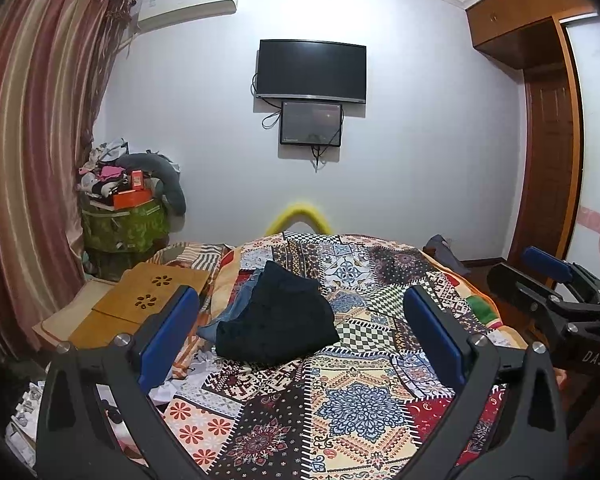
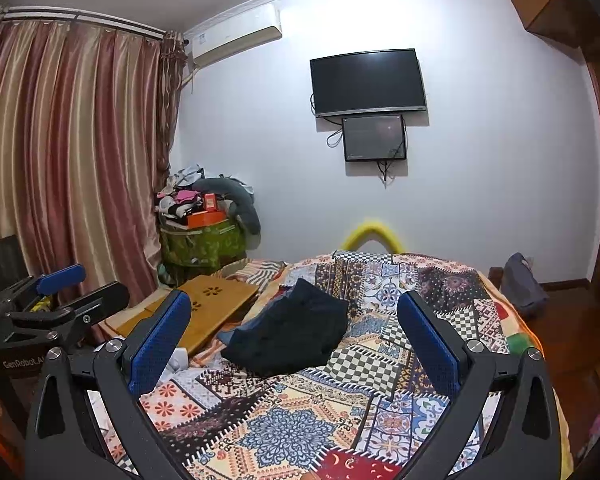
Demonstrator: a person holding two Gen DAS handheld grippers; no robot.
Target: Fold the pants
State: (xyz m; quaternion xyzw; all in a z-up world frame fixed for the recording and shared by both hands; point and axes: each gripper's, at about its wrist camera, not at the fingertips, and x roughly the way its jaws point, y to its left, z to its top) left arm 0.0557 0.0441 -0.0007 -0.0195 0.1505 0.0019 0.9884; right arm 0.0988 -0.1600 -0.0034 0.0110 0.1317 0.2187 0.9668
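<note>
Dark pants (image 1: 278,316) lay crumpled on patchwork quilt (image 1: 360,392), soft, limp; best pinched at waistband edge. Left gripper (image 1: 300,332) and right gripper (image 2: 296,338) gaped empty, short of pants.

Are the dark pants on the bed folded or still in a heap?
Heaped, not neatly folded: the dark pants lie bunched in an uneven mound on the patchwork bedspread, over some blue fabric.
</note>
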